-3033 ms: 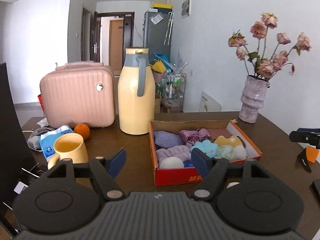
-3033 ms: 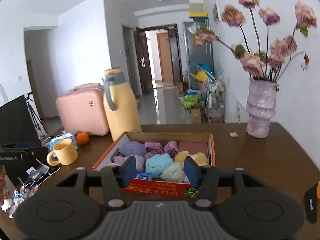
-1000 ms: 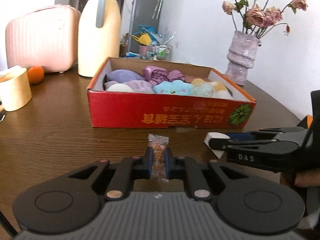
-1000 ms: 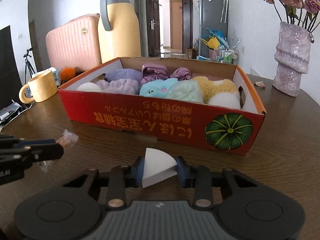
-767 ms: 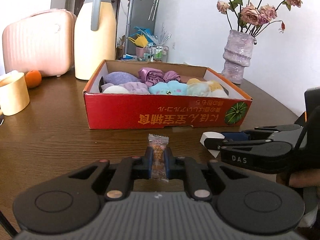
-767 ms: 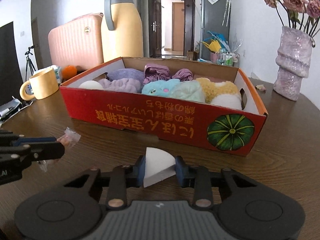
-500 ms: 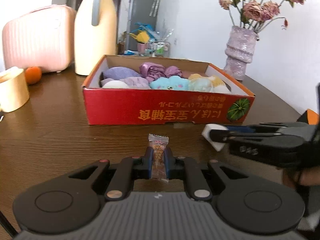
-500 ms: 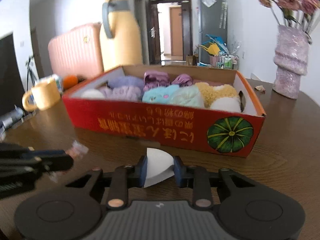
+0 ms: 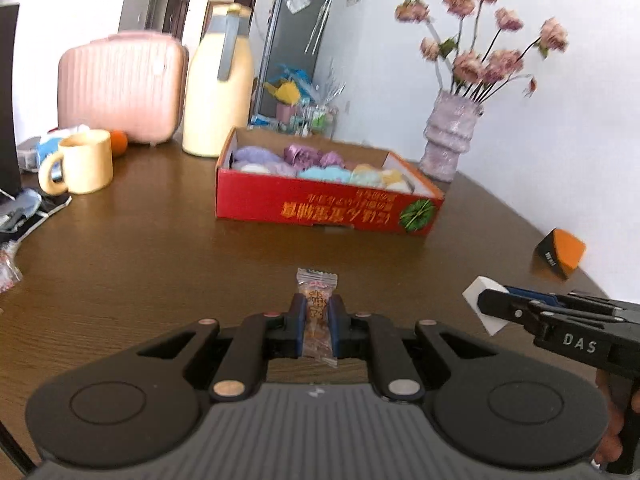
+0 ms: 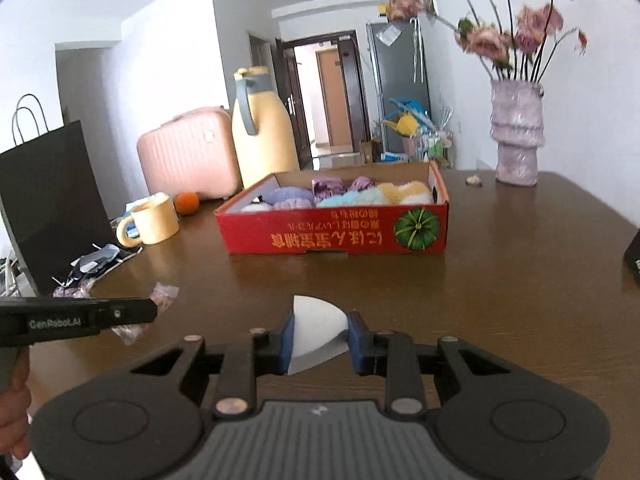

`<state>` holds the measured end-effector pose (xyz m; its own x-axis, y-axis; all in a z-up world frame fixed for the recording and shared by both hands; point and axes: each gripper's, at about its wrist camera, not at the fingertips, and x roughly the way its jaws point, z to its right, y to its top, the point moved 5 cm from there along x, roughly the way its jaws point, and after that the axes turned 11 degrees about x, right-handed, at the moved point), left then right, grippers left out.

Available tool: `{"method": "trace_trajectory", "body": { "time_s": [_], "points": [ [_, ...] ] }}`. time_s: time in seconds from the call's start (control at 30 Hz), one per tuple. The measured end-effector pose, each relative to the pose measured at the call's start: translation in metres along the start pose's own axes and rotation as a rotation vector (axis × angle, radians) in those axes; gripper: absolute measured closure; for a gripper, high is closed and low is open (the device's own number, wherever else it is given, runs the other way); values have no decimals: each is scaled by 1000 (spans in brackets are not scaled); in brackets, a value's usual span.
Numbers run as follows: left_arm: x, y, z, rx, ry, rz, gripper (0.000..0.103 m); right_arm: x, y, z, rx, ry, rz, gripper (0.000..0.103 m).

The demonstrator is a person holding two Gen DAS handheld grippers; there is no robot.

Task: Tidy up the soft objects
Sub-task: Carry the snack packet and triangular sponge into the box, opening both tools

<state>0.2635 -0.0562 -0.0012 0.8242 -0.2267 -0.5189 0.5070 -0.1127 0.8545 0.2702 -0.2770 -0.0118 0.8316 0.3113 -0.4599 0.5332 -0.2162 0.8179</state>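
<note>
You hold one small item in each gripper, both on the near side of the red box (image 10: pixel 336 228), well short of its front wall. Your left gripper (image 9: pixel 317 322) is clamped tight on a wrapped candy (image 9: pixel 317 312), the wrapper standing upright between the pads. Your right gripper (image 10: pixel 320 338) is squeezed on a white wedge-shaped sponge (image 10: pixel 314 332), which bulges forward past the fingertips.

The box is already packed with soft items (image 10: pixel 344 196) almost edge to edge, so the step in hand looks like carrying these two over its front wall and dropping them inside. Lift each piece clear of the front wall before you cross it, since a low approach would likely nudge the light cardboard across the table (image 10: pixel 520 300).

Bring one hand over the box at a time so the grippers do not collide above it. Look for a gap among the plush pieces; from here none is plain. Release low, because the crinkly candy may slide off a rounded toy.
</note>
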Motion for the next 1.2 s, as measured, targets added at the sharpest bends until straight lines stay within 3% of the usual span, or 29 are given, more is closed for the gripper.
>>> {"method": "trace_trajectory", "body": {
  "time_s": [0.17,0.37,0.57,0.7,0.9,1.1,1.17,1.2],
  "points": [
    [-21,2,7,12,-5,38,91,-16,0,-14,-21,19,25,76],
    [-18,7,4,-2,-11,40,91,-12,5,-19,-16,47,17,76],
    [13,62,-5,1,-80,84,91,16,44,-24,-26,118,9,75],
    [66,120,-18,8,-107,65,91,69,97,-22,-16,132,-4,75],
    [176,184,-34,7,-169,-45,91,183,147,-17,-15,54,-97,75],
    [282,202,-38,-36,-207,-171,91,272,145,-2,-6,-22,-201,73],
    [306,205,-36,-34,-218,-170,89,288,140,1,-12,-34,-219,69],
    [317,206,-34,-25,-246,-169,84,294,138,2,-17,-33,-216,67]
  ]
}}
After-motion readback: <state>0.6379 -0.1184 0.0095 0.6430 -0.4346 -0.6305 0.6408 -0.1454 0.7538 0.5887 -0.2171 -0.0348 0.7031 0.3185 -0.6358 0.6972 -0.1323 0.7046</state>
